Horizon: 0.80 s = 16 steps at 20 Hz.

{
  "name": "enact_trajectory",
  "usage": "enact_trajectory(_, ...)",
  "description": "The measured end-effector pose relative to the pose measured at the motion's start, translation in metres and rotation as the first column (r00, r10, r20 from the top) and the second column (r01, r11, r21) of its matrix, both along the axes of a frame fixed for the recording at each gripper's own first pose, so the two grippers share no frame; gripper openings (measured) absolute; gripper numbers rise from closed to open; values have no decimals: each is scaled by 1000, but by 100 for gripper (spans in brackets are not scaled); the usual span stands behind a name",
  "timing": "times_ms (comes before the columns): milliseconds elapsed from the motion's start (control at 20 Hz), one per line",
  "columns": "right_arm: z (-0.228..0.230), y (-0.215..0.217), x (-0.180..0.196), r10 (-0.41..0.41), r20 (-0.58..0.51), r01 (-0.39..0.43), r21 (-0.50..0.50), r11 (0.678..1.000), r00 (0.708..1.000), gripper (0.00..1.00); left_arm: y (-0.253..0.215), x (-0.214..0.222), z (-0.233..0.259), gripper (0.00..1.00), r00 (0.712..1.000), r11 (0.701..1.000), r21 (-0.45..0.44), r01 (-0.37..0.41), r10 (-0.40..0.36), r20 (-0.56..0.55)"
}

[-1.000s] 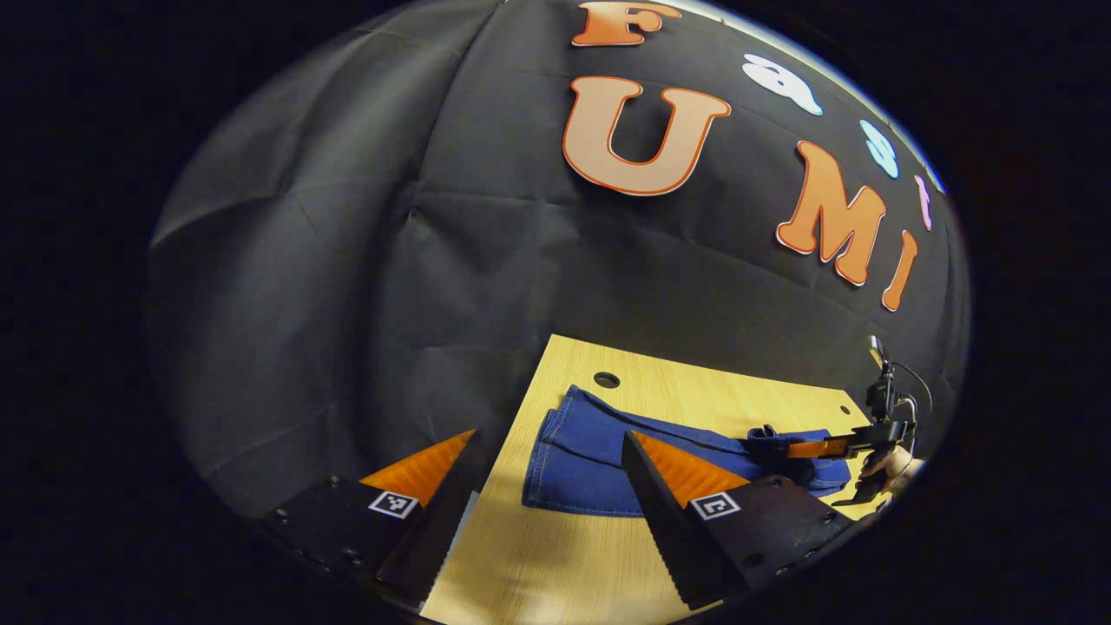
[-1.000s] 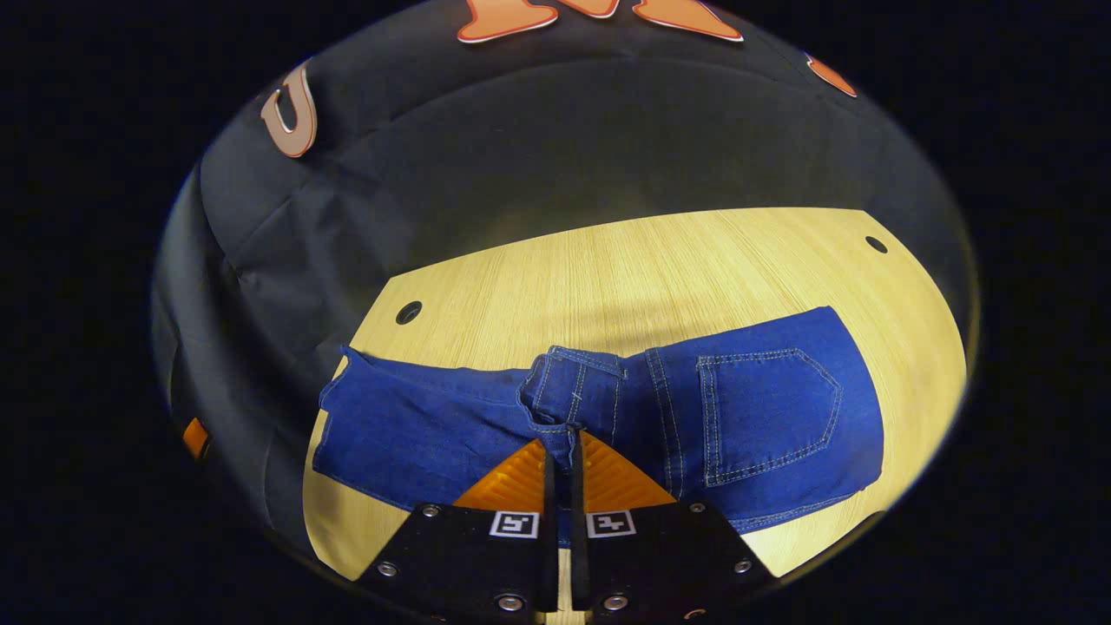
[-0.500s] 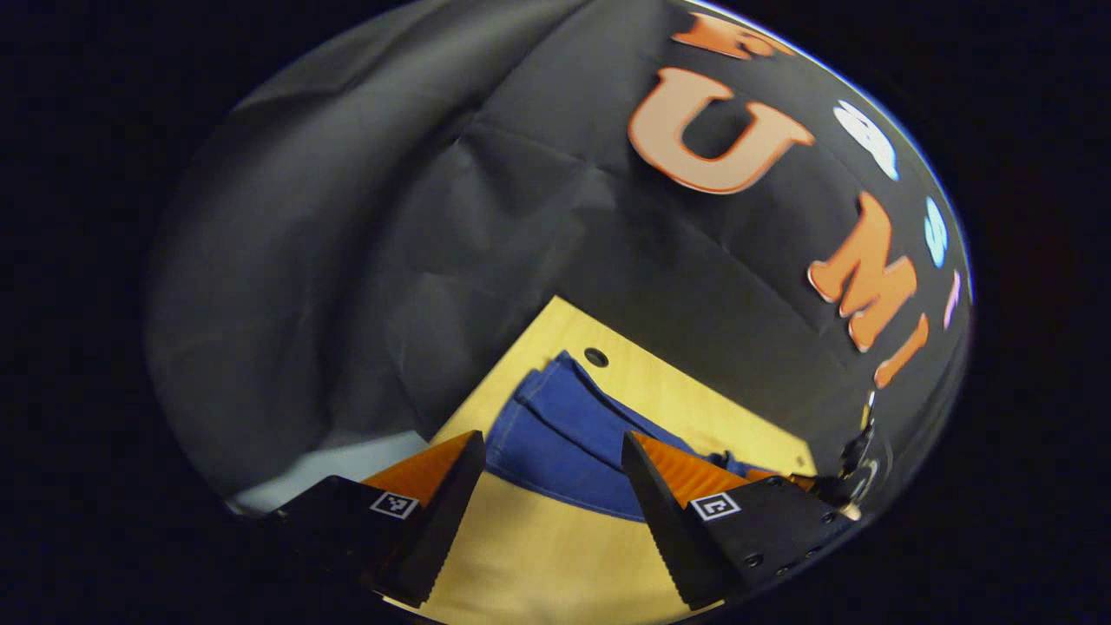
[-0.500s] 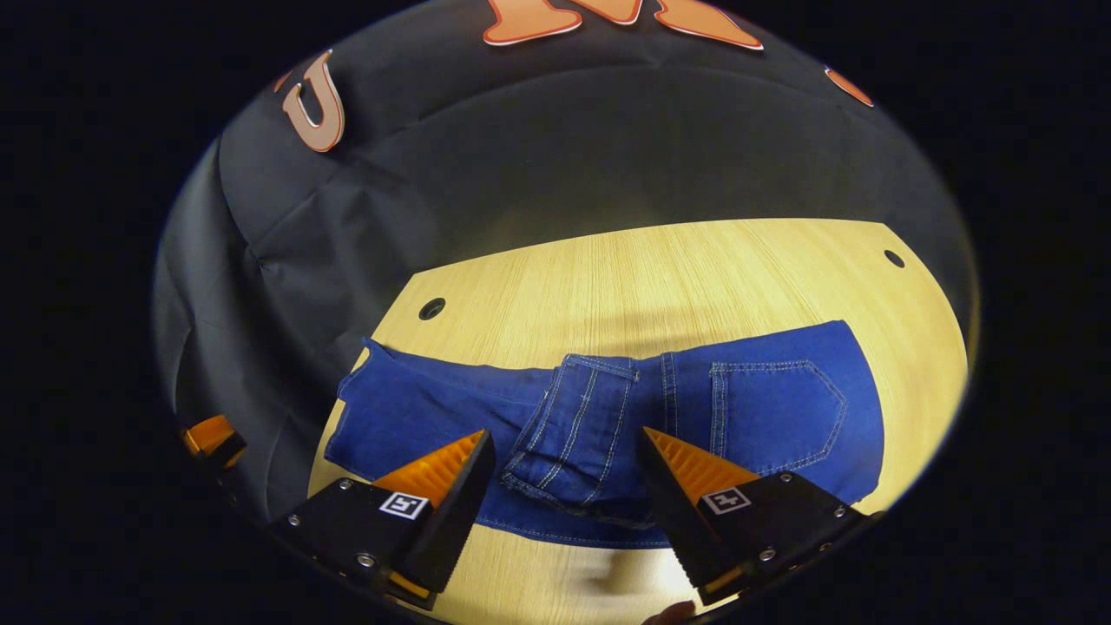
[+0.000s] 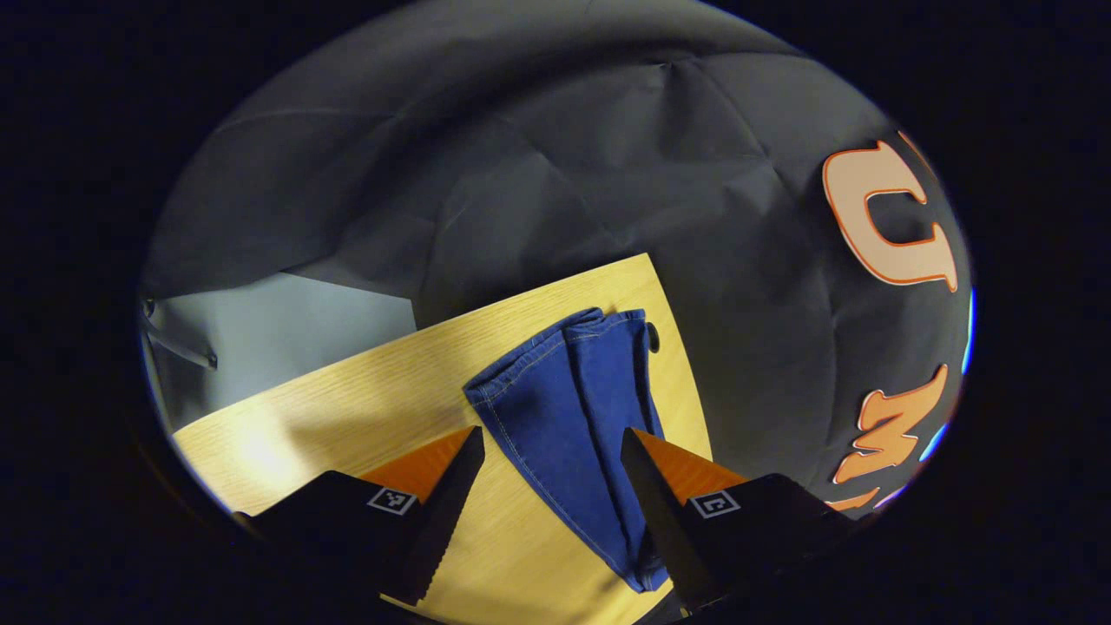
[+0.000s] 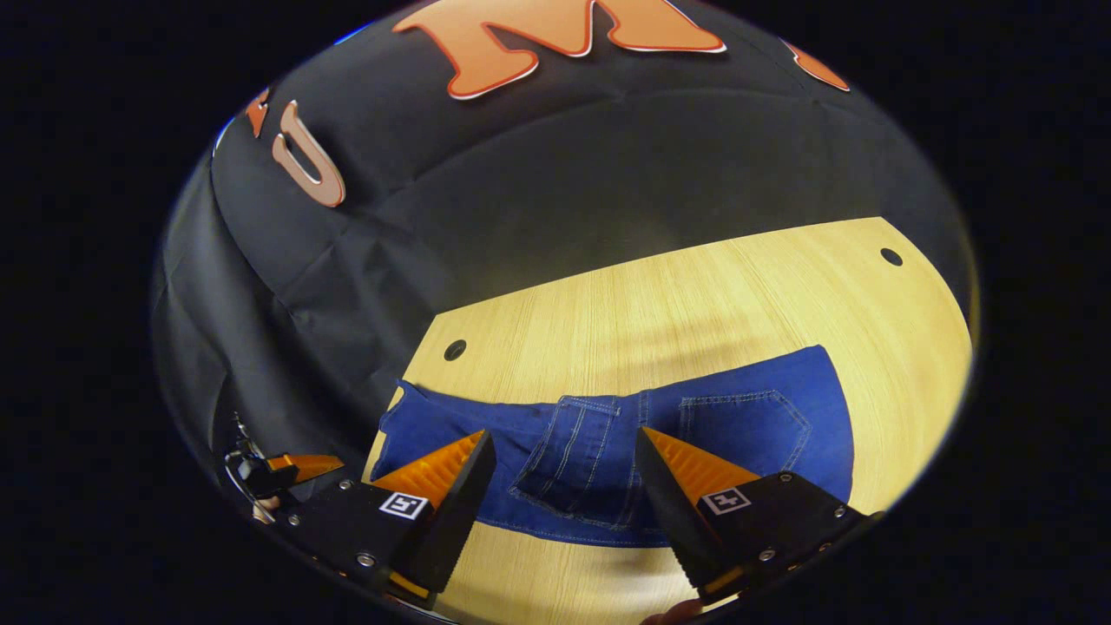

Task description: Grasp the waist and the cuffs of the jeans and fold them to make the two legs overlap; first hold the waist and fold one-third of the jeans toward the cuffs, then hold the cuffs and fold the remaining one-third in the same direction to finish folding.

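Blue jeans [image 6: 608,434] lie on the light wooden table [image 6: 694,295], legs overlapped, with the waist part folded over toward the cuffs; a back pocket [image 6: 746,425] faces up. My right gripper [image 6: 564,473] hovers open above the folded waist, nothing between its fingers. In the left gripper view the cuff end of the jeans [image 5: 568,391] stretches away from my left gripper [image 5: 551,460], which stands open just above the cloth. The left gripper [image 6: 286,469] also shows at the far left of the right gripper view, beside the cuffs.
Round holes sit near the table's corners [image 6: 455,350] [image 6: 890,256]. The table's left edge [image 5: 286,391] drops to a grey floor [image 5: 278,321]. Bare wood lies behind and in front of the jeans.
My right gripper opened and let go of the waist, which now lies folded on the legs, then drew back a little. My left gripper swung round to face along the cuffs.
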State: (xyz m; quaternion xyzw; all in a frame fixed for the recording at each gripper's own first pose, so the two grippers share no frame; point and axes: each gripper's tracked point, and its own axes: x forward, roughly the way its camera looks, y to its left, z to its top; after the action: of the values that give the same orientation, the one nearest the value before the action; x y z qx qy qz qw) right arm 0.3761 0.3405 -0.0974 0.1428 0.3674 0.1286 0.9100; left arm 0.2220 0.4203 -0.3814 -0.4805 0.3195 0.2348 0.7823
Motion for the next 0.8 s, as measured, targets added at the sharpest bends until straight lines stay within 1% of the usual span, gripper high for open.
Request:
enact_trajectory(200, 2, -22, 4, -15, -15, 15, 8, 1000, 1000, 99, 10, 6, -25, 98, 998, 999, 13, -33, 34, -62)
enact_trajectory(350, -4, -30, 5, -27, -41, 27, 7, 1000, 999, 98, 15, 8, -33, 98, 995, 998, 9, -66, 67, -71)
enact_trajectory(450, -8, -29, 5, -30, -64, 31, 22, 999, 998, 99, 17, 15, -35, 96, 996, 998, 15, -65, 66, -56)
enact_trajectory(550, -12, -27, 6, -31, -73, 33, 27, 999, 997, 98, 17, 22, -35, 96, 999, 999, 24, -37, 37, -35)
enact_trajectory(650, -14, -24, 4, -32, -89, 35, 34, 999, 996, 98, 10, 39, -33, 96, 999, 1000, -15, -25, 26, 30)
enact_trajectory(800, -16, -30, 4, -35, -89, 37, 18, 999, 995, 98, 1, 69, -33, 96, 992, 992, -114, -48, 60, 112)
